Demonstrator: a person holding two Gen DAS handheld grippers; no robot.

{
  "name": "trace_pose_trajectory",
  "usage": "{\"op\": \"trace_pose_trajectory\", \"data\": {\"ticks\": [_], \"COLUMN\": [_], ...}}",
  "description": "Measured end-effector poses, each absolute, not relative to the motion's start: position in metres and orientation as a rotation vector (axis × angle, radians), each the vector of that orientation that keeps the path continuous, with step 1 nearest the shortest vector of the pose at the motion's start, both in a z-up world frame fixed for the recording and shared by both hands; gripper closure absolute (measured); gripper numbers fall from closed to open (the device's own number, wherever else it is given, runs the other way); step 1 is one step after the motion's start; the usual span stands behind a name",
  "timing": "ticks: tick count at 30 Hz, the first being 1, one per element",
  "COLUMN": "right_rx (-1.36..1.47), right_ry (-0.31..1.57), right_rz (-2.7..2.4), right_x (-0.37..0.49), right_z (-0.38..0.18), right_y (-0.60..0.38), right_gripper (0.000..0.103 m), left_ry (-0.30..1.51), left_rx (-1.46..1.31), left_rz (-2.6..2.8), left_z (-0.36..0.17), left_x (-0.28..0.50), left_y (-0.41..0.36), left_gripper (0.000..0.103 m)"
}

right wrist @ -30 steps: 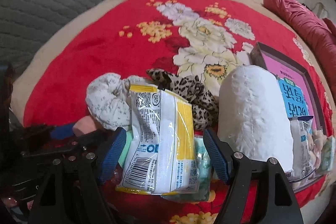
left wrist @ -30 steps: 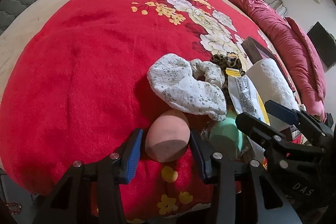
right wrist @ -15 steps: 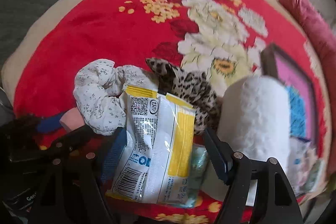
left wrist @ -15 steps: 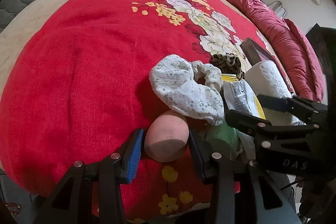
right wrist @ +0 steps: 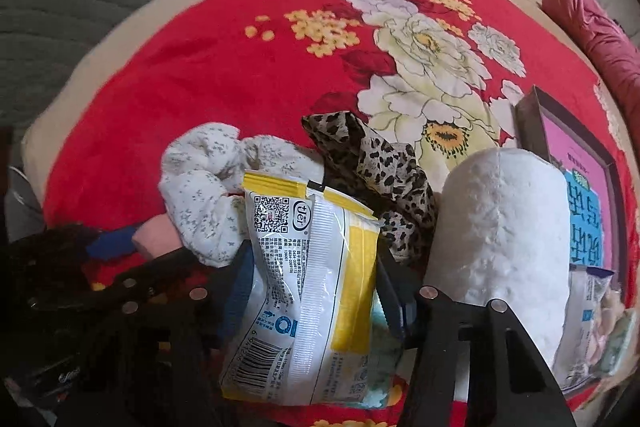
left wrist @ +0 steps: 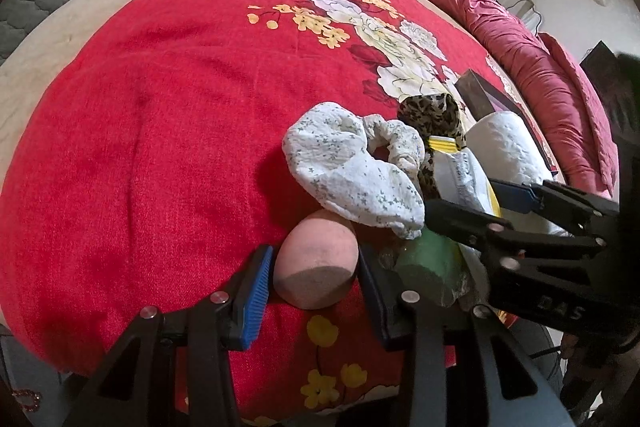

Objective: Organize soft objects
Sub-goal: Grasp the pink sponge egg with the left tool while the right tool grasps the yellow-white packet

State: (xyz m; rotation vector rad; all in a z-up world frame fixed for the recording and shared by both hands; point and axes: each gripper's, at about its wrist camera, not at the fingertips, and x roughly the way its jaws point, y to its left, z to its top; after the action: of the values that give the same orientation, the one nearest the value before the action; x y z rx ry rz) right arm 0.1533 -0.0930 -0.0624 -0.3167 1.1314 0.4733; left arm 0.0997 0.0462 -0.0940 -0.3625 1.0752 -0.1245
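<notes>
On the red fleece blanket with white and yellow flowers [left wrist: 152, 131], the soft things lie in a close group near the front edge. At the far left of this group, the left gripper [left wrist: 316, 273] has its two fingers pressed against both sides of the pink egg-shaped makeup sponge [left wrist: 318, 263], which rests on the blanket (the blue pad touches its left side, the dark finger its right side). Just behind the sponge lies the white fabric scrunchie with small grey flowers [left wrist: 352, 167], partly over its top. Next to the right comes a green soft block in clear wrapping [left wrist: 430, 265], just beside the left gripper's right finger. Behind it, the leopard-print fabric scrunchie [right wrist: 376, 167] touches the white one. The right gripper [right wrist: 316, 291] pinches the white and yellow plastic packet with a QR code [right wrist: 316, 283] between its fingers; the packet stands up in front of both scrunchies. Further right stands the white embossed roll of soft tissue [right wrist: 500, 235], and behind it a dark-framed box with pink and blue printing [right wrist: 576, 155] lies on the blanket. At the far right edge, a dark pink quilted duvet [left wrist: 540, 67] is rolled up.
</notes>
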Motion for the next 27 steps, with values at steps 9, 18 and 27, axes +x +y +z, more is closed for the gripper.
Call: {"op": "trace_pose_trajectory", "data": {"ticks": [9, 18, 27], "right_rx": [-0.196, -0.131, -0.088], "right_ry": [1.019, 0.904, 0.865], "right_rz": [0.511, 0.501, 0.502], "right_x": [0.134, 0.123, 0.109], "right_z": [-0.039, -0.008, -0.003], "right_y": [-0.109, -0.128, -0.141], "right_gripper": [0.046, 0.046, 0.046], "left_ry": [1.016, 0.999, 0.974], "left_rx": [-0.384, -0.374, -0.366], "left_rz": [-0.118, -0.122, -0.112], "left_z": [-0.084, -0.08, -0.071], "left_x": [0.098, 0.095, 0.084], "left_y": [0.053, 0.051, 0.05], "left_gripper": [0.062, 0.064, 0.064]}}
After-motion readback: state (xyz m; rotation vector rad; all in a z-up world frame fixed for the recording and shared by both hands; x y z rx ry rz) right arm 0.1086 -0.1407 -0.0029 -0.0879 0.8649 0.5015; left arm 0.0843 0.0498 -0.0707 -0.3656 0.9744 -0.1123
